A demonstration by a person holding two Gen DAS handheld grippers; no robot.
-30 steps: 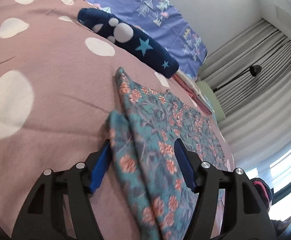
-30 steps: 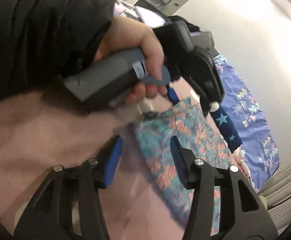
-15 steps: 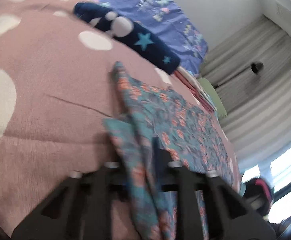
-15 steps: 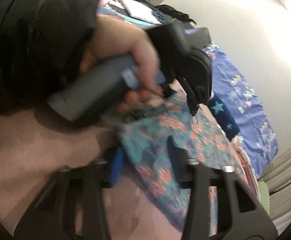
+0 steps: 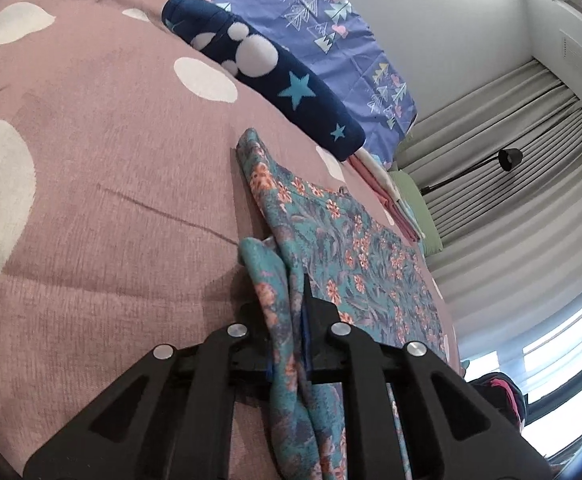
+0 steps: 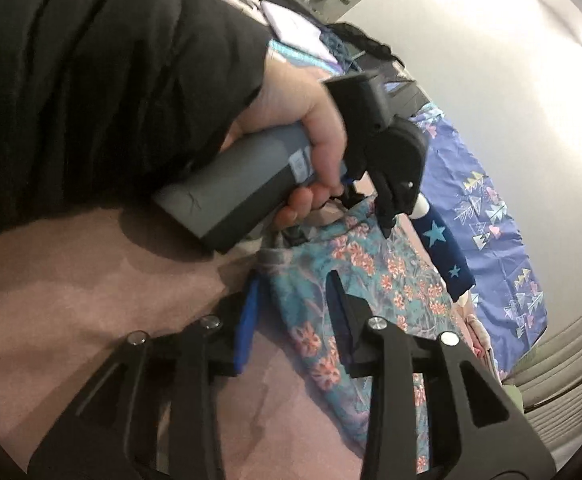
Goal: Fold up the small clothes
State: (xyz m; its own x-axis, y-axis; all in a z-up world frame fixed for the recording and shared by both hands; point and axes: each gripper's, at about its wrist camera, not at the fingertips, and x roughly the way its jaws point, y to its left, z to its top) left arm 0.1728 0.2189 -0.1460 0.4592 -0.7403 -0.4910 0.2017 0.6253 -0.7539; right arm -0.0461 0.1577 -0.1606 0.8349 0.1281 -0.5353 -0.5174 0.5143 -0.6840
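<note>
Floral cloth, teal with orange flowers, lies spread on a pink bedspread, and one bunched edge of it runs back between the fingers of the left gripper. That gripper is clenched on the fold, its two black fingers pressed close with the fabric pinched between the blue pads. In the right wrist view a hand in a black sleeve holds the left gripper's grey handle just ahead and to the left of the right gripper.

The right gripper sits over the near corner of the same cloth. Its jaws are opening, the two fingers stand apart with the cloth's edge lying between them, and the pads do not press on it.

One floral cloth is on the bed. Beyond the left gripper's tips lies one rolled dark blue cloth with white spots and light blue stars, near the far edge of the floral one but apart from it. Past that lies one purple sheet with small patterns, and to the right a small stack of folded pink and white cloth.

Left of the left gripper the bedspread is bare, with white spots and a few creases. Grey curtains and a window close the far right.
</note>
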